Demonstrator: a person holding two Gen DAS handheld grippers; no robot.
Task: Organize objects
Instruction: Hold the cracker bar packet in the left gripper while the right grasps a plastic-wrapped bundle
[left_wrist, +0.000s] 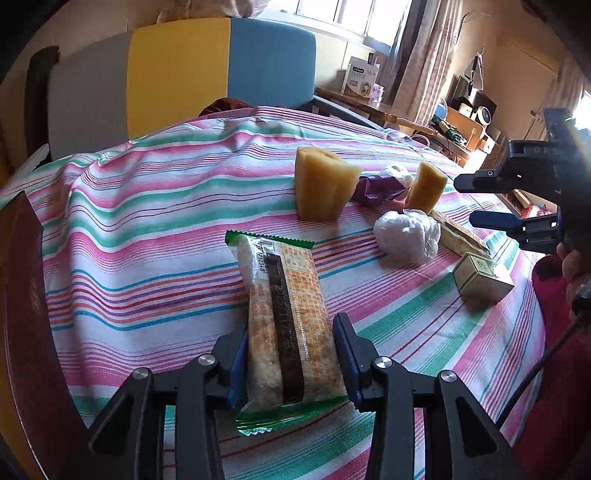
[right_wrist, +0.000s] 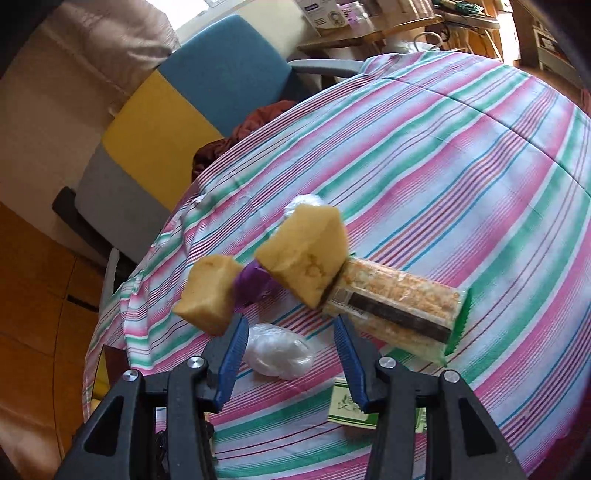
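My left tool (left_wrist: 291, 354) pinches the snack pack (left_wrist: 286, 325). My right tool (right_wrist: 288, 354) is spread, holding nothing. The slippery wrapper may slide out.

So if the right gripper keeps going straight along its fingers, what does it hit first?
Most likely the crumpled white plastic bag lying on the striped tablecloth, between the right gripper's open fingers. The purple wrapper sits beyond it; depth is uncertain.

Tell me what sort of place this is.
Most likely a lived-in room at home. A table under a striped cloth holds snacks and sponges; behind it stand a chair, a curtained window and a cluttered desk.
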